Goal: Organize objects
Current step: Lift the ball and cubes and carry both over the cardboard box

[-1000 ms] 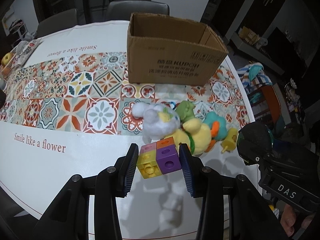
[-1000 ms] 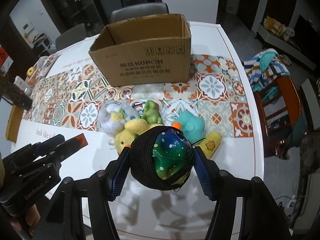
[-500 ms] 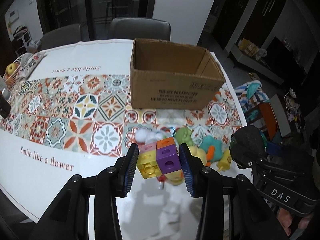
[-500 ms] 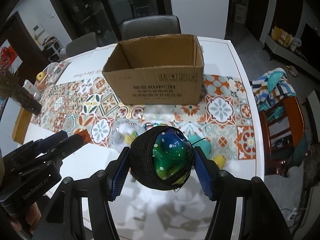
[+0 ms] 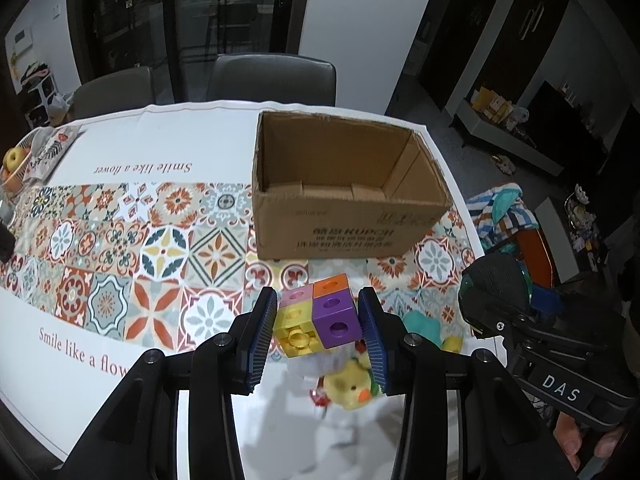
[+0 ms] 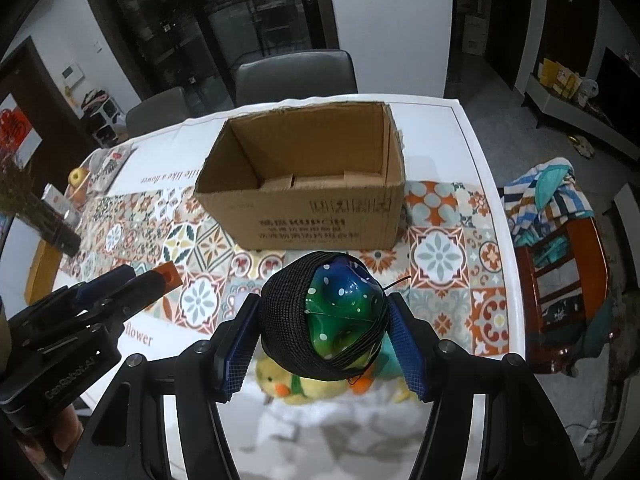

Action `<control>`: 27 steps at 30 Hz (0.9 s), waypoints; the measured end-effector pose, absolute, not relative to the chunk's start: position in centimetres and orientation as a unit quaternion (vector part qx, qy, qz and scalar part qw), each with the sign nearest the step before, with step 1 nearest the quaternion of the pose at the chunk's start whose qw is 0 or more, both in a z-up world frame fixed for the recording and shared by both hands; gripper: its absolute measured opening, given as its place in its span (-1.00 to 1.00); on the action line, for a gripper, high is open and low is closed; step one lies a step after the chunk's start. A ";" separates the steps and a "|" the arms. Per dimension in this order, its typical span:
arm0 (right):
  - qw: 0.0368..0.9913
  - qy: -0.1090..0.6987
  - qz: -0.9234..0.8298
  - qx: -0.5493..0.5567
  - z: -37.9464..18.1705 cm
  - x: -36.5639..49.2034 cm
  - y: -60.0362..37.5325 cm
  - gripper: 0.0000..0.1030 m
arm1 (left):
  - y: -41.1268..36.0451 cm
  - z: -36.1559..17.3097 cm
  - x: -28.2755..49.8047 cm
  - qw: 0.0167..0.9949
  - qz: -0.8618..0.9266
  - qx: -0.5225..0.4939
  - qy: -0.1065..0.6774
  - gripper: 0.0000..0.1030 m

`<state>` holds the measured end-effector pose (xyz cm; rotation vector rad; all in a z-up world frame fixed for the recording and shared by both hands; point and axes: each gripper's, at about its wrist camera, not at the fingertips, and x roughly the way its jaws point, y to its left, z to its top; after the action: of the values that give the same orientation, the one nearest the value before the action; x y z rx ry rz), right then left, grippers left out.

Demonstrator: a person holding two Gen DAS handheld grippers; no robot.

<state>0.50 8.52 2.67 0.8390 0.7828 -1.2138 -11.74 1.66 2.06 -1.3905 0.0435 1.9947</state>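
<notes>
My left gripper (image 5: pixel 318 334) is shut on a cluster of toy blocks (image 5: pixel 316 316), yellow, purple, pink and orange, held above the table. My right gripper (image 6: pixel 325 336) is shut on a green-blue spotted ball in black netting (image 6: pixel 326 320), also lifted. An open, empty-looking cardboard box (image 5: pixel 340 188) (image 6: pixel 304 184) stands on the patterned runner just beyond both grippers. Plush toys lie on the table below: a yellow duck (image 5: pixel 352 386) (image 6: pixel 296 384) and a teal one (image 5: pixel 424 322), partly hidden behind the held things.
The round white table (image 5: pixel 140 152) carries a tiled runner (image 5: pixel 120 248). A fruit basket with an apple (image 5: pixel 14 160) sits at the far left. Grey chairs (image 5: pixel 272 80) stand behind the table; a wooden chair with striped cloth (image 6: pixel 556 248) is at the right.
Both grippers have risen and moved toward the box with their loads; the box now shows its inside, and the plush toys have slid lower in the views.
</notes>
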 end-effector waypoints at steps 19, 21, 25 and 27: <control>0.757 0.365 -0.442 0.314 4.7 1.5 2.5 0.20 | 5.3 3.4 -16.8 0.387 0.764 -0.515 0.030 -0.19; 0.758 0.364 -0.441 0.314 4.8 1.7 1.9 0.20 | 5.7 3.5 -17.3 0.390 0.763 -0.514 0.030 -0.19; 0.766 0.371 -0.424 0.308 4.8 2.2 0.4 0.20 | 6.8 3.6 -18.4 0.396 0.762 -0.511 0.037 -0.19; 0.799 0.393 -0.357 0.282 4.7 2.6 -0.4 0.20 | 7.3 3.4 -18.8 0.399 0.760 -0.512 0.040 -0.19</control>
<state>2.57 -0.43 4.71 0.6058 0.8425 -0.7650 -18.78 7.26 3.44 -1.2962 0.1012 1.9227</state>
